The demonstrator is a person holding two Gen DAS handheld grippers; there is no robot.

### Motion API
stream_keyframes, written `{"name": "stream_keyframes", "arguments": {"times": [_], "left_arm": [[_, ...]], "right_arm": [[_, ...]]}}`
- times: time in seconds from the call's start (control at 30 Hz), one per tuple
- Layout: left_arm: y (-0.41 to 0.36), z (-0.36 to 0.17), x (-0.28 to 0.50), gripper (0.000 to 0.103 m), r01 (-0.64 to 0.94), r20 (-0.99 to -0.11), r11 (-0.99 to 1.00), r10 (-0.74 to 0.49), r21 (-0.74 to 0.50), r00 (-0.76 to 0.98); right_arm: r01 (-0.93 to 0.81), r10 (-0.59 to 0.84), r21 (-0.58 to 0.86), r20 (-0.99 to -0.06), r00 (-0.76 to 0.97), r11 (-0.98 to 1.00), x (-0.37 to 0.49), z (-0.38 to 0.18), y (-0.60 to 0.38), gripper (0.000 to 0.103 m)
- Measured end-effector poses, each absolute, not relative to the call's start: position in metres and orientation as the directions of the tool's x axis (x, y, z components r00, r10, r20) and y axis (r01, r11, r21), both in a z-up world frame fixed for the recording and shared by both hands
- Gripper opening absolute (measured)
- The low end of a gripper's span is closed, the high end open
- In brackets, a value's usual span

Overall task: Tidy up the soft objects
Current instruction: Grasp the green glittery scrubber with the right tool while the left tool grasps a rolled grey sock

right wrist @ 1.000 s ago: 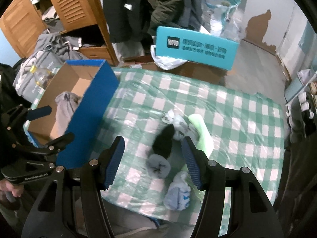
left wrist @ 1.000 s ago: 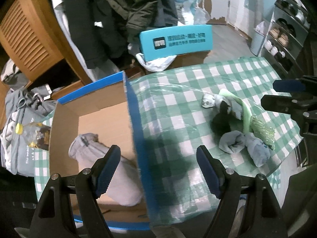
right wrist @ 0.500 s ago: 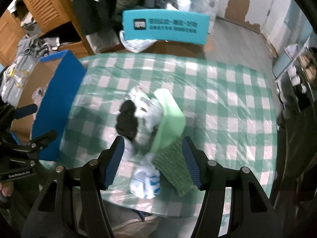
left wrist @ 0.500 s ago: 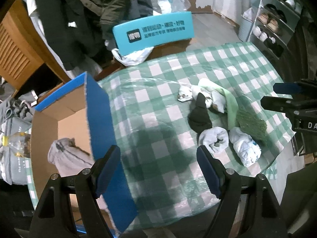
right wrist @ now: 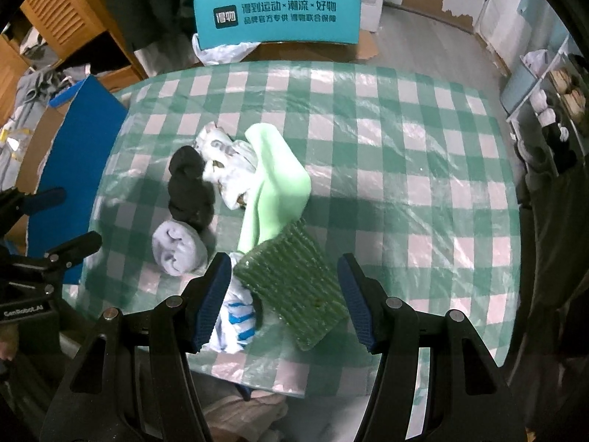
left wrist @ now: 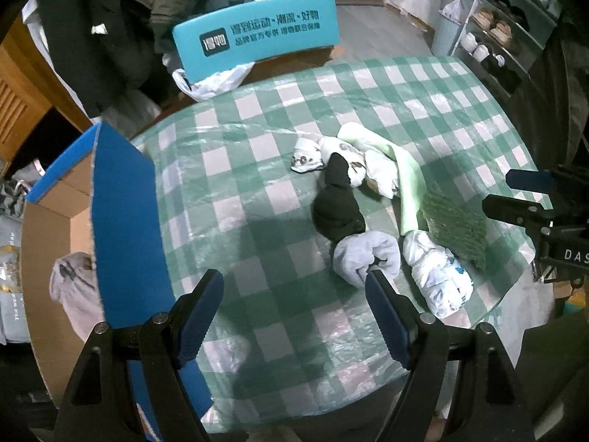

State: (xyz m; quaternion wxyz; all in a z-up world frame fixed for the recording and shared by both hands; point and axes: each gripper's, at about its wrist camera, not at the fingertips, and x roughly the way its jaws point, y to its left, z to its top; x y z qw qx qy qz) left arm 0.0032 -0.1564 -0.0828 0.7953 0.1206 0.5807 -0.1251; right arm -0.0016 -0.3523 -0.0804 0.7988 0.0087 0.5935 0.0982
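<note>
I have both tongs spread with nothing between the pads: my left tongs hang over bare checked cloth on the worktop, my right tongs over the dark green knitted piece. Counting the soft things on the worktop, I make six, all in one cluster: one black sock bundle, one grey rolled pair, one white bundle with blue print, one white patterned bundle, one pale green cloth, and that knitted piece touching its near end. One grey bundle already lies in the single blue-sided cardboard box at the worktop's left edge. One teal chair back stands beyond the far side.
</note>
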Motion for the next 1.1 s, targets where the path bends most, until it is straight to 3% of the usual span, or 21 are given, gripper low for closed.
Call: {"name": "stream_keyframes", "arguments": {"times": [0.87, 1.1], "left_arm": [[-0.188, -0.126, 0.013, 0.081, 0.364, -0.976, 0.931, -0.103, -0.027, 0.191], [-0.196, -0.133, 0.016, 0.087, 0.366, -0.977, 0.930, -0.113, -0.039, 0.183]], "right_arm": [[-0.213, 0.130, 0.099, -0.982, 0.137, 0.972, -0.006, -0.148, -0.345, 0.060], [-0.206, 0.100, 0.074, -0.988, 0.117, 0.976, 0.001, -0.167, -0.348, 0.060]]}}
